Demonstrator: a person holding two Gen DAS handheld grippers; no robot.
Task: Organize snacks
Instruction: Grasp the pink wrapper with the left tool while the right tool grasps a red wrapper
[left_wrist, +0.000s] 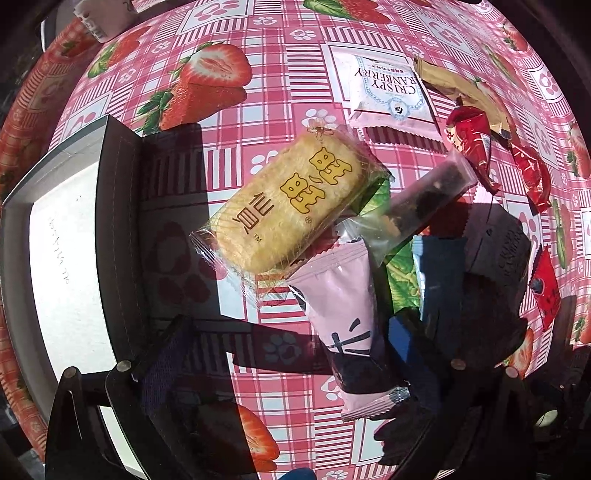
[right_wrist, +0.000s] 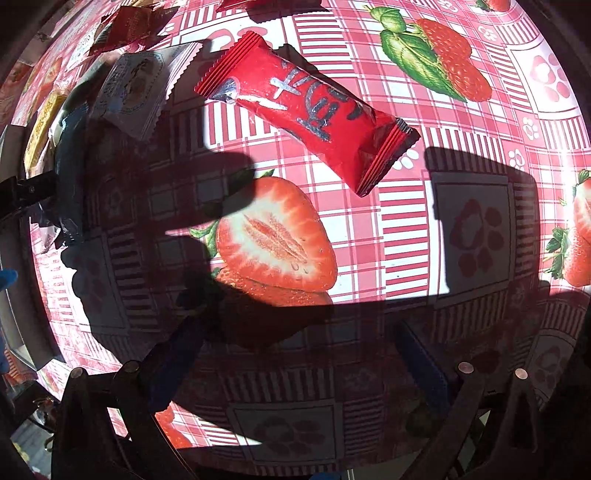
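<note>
Left wrist view: the left gripper (left_wrist: 295, 354) hangs with fingers spread wide over a heap of snacks, a pink packet (left_wrist: 345, 314) between them, a rice cracker pack (left_wrist: 291, 203) mid-frame, a box (left_wrist: 70, 258) at left. Right wrist view: the right gripper (right_wrist: 295, 354) is spread apart over the tablecloth (right_wrist: 424, 122); a red snack bar (right_wrist: 306, 110) lies above centre.

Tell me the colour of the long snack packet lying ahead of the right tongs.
Red, with silver-grey characters along it; the right wrist view shows it best.
</note>
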